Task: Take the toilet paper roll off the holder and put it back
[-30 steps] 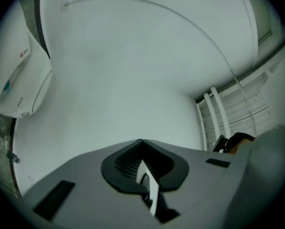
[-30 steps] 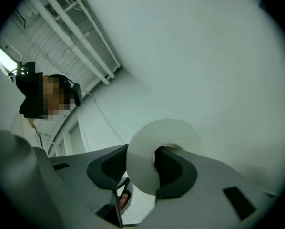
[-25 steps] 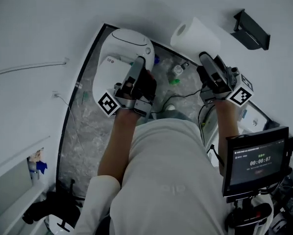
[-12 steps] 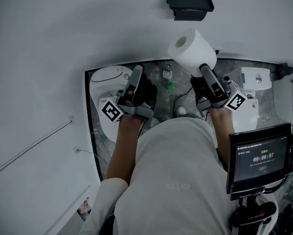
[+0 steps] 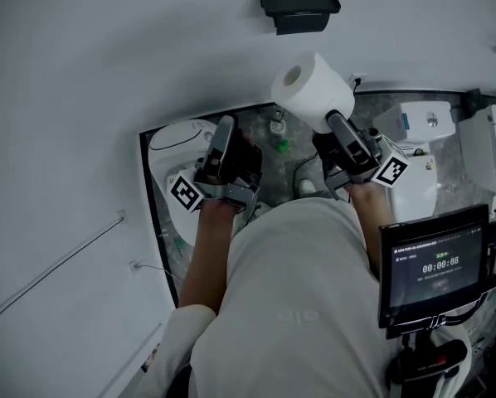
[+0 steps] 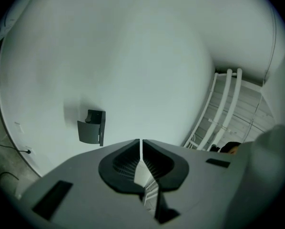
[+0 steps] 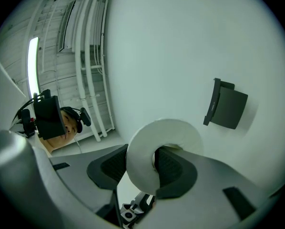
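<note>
The right gripper [image 5: 335, 128] is holding the roll [image 5: 310, 88] up in front of the white wall [image 5: 107, 73]. The roll is sitting below the black holder [image 5: 299, 8] and clear of it, not touching. In the right gripper view its 2 fingers [image 7: 178, 168] are standing wide apart and clamping on the roll. The roll is showing end-on as a white ring, with its paper wall running down between the 2 pads (whether 1 finger is reaching into the core cannot be told). In that view the holder is hanging on the wall to the right of the roll and a little above it.

The left gripper [image 5: 225, 131] is hovering beside the right one, to its left and slightly lower, over a white toilet [image 5: 175, 139] on the grey floor [image 5: 159, 222]. In the left gripper view its 2 fingers [image 6: 123, 163] are pressing together with nothing between them. They are pointing at the wall, with the holder showing to their upper left and white pipes [image 6: 223, 106] running up at the right.

In the head view the person's white shirt [image 5: 289, 305] is filling the lower middle. A dark screen [image 5: 435, 265] is standing at the person's right, showing a timer.
</note>
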`<state>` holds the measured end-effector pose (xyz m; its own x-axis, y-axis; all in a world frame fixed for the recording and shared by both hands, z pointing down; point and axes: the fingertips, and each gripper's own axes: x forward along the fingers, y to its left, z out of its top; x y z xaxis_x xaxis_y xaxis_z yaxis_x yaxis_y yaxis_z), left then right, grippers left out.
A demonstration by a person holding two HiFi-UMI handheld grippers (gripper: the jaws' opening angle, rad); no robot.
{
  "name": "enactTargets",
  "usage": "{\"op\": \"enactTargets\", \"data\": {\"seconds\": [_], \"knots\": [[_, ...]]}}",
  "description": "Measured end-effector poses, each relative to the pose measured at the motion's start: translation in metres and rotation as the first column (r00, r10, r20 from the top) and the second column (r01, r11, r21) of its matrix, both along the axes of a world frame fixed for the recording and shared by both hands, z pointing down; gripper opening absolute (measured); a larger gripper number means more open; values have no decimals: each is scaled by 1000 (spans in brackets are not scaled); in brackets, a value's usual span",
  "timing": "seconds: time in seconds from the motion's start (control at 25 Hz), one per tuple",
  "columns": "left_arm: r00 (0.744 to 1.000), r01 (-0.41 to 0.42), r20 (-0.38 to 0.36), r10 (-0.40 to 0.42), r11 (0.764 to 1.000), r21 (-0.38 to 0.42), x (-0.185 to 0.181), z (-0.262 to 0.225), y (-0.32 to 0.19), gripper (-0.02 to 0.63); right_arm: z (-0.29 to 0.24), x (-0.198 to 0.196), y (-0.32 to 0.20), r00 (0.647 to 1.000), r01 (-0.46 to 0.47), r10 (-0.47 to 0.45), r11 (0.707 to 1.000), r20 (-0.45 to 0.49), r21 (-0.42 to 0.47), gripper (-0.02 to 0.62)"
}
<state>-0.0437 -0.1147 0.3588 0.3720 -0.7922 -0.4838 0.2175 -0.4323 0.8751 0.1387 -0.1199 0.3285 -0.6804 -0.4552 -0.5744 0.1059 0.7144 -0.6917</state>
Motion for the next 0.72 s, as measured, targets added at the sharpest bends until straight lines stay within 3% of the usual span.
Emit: {"op": "enactTargets", "data": {"seconds": [0.12,0.28,0.48,0.6,0.72], "knots": [[998,26,-56,-25,1000,16,-12,-5,4,6,-3,-5,1,1000,5,-5,1000,6,3,167],[999,25,-25,-24,1000,15,-15,-5,8,6,-4,-10,0,1000,3,-3,1000,-14,8,167],[999,31,-35,-31,1000,1,-16,0,10,6,1,-17,-9,986,-12,20,998,-166,54,167],[990,59,-125,-60,998,-9,-20,1,12,6,-3,-17,-32,942,-27,67,992,-328,122,167],[978,68,-195,-69,998,-10,-23,1,12,6,-24,-20,-66,861,-1,123,971,-494,241,167]]}}
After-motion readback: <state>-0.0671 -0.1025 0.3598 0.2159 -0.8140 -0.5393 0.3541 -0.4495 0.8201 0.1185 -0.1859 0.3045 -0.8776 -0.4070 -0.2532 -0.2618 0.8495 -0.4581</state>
